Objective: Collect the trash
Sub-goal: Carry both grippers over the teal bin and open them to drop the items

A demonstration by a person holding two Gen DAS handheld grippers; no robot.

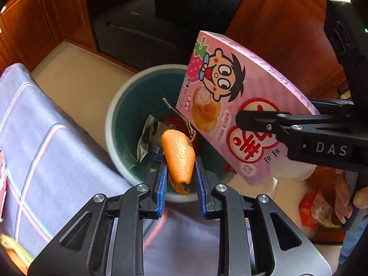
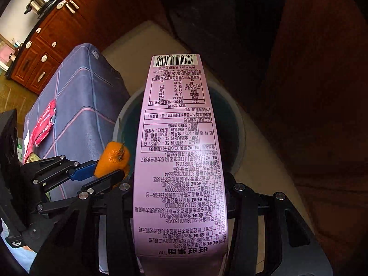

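My left gripper (image 1: pixel 180 162) is shut on a piece of orange peel (image 1: pixel 179 156) between its blue pads (image 1: pixel 162 179). It hangs over the near rim of a round bin (image 1: pixel 115 105) with a grey rim and a teal inside. Several wrappers (image 1: pixel 147 138) lie in the bin. My right gripper (image 1: pixel 276 119) comes in from the right, shut on a pink cartoon snack box (image 1: pixel 230 96) tilted above the bin's right side. The right wrist view shows the box's printed back (image 2: pixel 179 161) filling the right gripper (image 2: pixel 179 184), with the left gripper (image 2: pixel 108 172) and peel (image 2: pixel 112 158) at left, above the bin (image 2: pixel 239 124).
A surface covered in blue plaid cloth (image 1: pixel 46 149) stands close to the left of the bin, with a red wrapper (image 2: pixel 43 126) on it. Wooden cabinets (image 2: pixel 46 36) stand behind it, and wood panels (image 1: pixel 287 34) beyond the bin. A red bag (image 1: pixel 315 209) lies on the floor at right.
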